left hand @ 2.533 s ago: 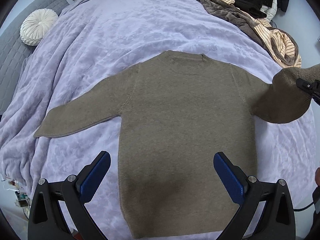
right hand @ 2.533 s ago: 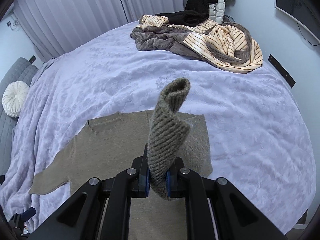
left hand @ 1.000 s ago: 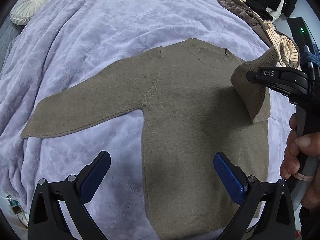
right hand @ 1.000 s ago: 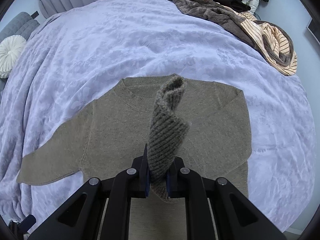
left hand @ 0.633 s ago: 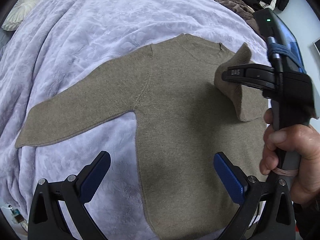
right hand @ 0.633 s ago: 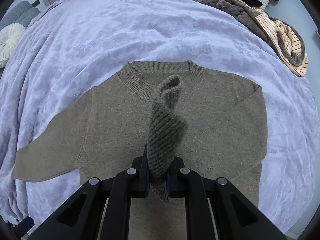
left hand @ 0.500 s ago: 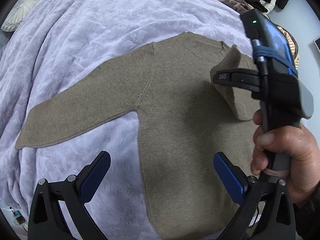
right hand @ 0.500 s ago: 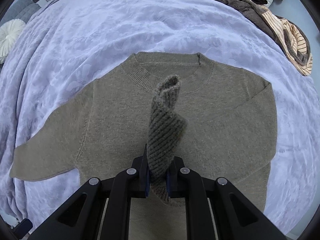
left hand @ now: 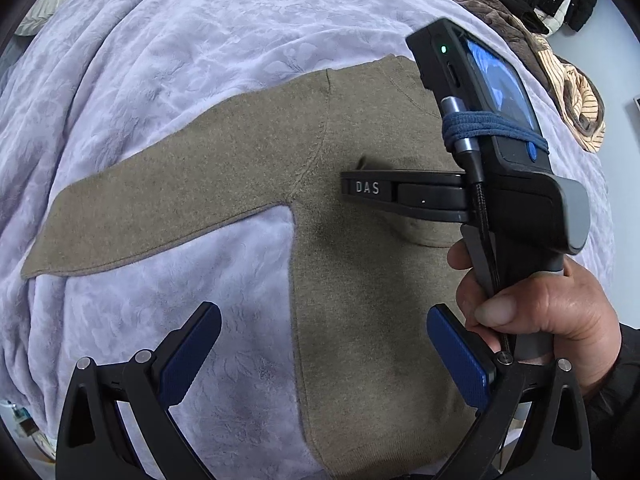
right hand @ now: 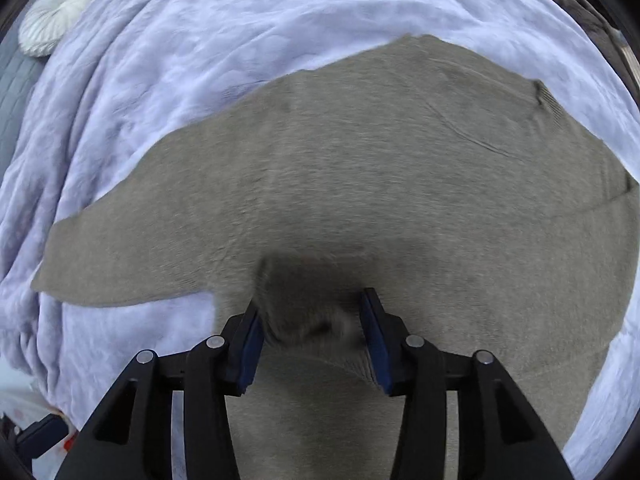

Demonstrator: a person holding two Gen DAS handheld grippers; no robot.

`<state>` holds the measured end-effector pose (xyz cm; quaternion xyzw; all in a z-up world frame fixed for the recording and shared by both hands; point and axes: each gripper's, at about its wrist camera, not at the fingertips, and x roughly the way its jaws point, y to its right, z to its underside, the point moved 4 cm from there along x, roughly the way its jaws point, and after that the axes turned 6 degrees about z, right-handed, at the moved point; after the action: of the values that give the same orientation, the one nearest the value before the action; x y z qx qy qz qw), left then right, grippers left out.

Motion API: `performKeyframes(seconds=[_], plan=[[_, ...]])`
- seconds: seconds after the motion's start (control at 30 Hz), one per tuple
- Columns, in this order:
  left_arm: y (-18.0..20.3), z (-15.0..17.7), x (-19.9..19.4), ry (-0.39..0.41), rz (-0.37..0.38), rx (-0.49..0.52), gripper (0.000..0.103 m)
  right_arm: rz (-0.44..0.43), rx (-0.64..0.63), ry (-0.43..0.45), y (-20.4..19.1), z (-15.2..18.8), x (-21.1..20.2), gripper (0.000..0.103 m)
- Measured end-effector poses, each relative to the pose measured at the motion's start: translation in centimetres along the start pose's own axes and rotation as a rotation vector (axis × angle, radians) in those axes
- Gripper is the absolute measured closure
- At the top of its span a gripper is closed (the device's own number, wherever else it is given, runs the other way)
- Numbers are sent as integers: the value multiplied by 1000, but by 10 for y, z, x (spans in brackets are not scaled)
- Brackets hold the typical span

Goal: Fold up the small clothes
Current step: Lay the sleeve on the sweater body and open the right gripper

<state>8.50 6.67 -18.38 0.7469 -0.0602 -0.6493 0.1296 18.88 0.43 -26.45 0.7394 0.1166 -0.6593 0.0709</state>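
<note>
A small olive-brown sweater (left hand: 360, 280) lies flat on the lavender bedspread (left hand: 160, 60), its left sleeve (left hand: 160, 196) stretched out to the left. My left gripper (left hand: 324, 352) is open and empty, hovering over the sweater's lower body. My right gripper (left hand: 348, 188) reaches across the chest. In the right wrist view the right gripper (right hand: 312, 320) is open low over the sweater (right hand: 400, 180), with the right sleeve's cuff (right hand: 312, 320) lying loose between its fingers, folded over the body.
A pile of striped and dark clothes (left hand: 552, 40) lies at the far right of the bed. A round white cushion (right hand: 52, 32) sits on a grey sofa at the far left. A hand (left hand: 536, 312) holds the right gripper's handle.
My right gripper carried the right sleeve leftward across the chest, dropped low, and opened, releasing the cuff. My left gripper stayed open.
</note>
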Motion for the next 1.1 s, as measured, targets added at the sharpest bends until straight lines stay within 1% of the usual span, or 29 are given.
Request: performKeyframes(seconds=[0.07, 0.13, 0.23, 0.33, 0.4, 0.43, 0.47, 0.5, 0.6, 0.67, 0.7, 0.77, 0.83, 0.9, 0.93, 0.97, 1.03, 1.1], plan=[[1, 0, 2, -7, 1, 2, 0, 0, -27, 23, -4, 0, -6, 53], [3, -1, 5, -14, -5, 10, 0, 5, -18, 44, 2, 0, -12, 53], [7, -2, 7, -15, -3, 19, 0, 10, 49, 72, 28, 4, -23, 53], [11, -1, 12, -29, 1, 20, 0, 27, 138, 104, 63, 11, -34, 53], [12, -1, 15, -37, 2, 19, 0, 83, 184, 93, 87, 17, -32, 51], [12, -1, 15, -40, 3, 18, 0, 144, 191, 63, 97, 21, -24, 50], [13, -1, 16, -41, 1, 17, 0, 175, 194, 39, 104, 24, -19, 50], [13, -1, 17, -42, -2, 16, 0, 187, 199, 16, 109, 28, -11, 50], [12, -2, 17, -39, -19, 14, 0, 196, 186, -33, 104, 31, 9, 50], [9, -2, 16, -40, -29, 8, 0, 184, 149, -60, 88, 28, 21, 50], [7, -2, 16, -40, -33, 4, 0, 175, 124, -71, 78, 27, 26, 50], [5, -2, 15, -40, -39, -1, 0, 198, 39, -84, 53, 21, 33, 49], [3, -2, 13, -34, -44, -8, 0, 203, -31, -73, 35, 16, 31, 49], [0, -2, 12, -30, -39, -19, 0, 126, -69, -51, 20, 11, 22, 49], [-1, -1, 11, -28, -35, -23, 0, 99, -77, -36, 18, 12, 14, 49], [-1, -1, 10, -25, -34, -26, 0, 125, -78, -4, 18, 10, 6, 49], [-3, 0, 9, -21, -32, -31, 0, 169, -39, 21, 28, 7, -1, 49], [-6, 2, 8, -19, -34, -38, 0, 193, 26, 2, 43, 6, 1, 49]])
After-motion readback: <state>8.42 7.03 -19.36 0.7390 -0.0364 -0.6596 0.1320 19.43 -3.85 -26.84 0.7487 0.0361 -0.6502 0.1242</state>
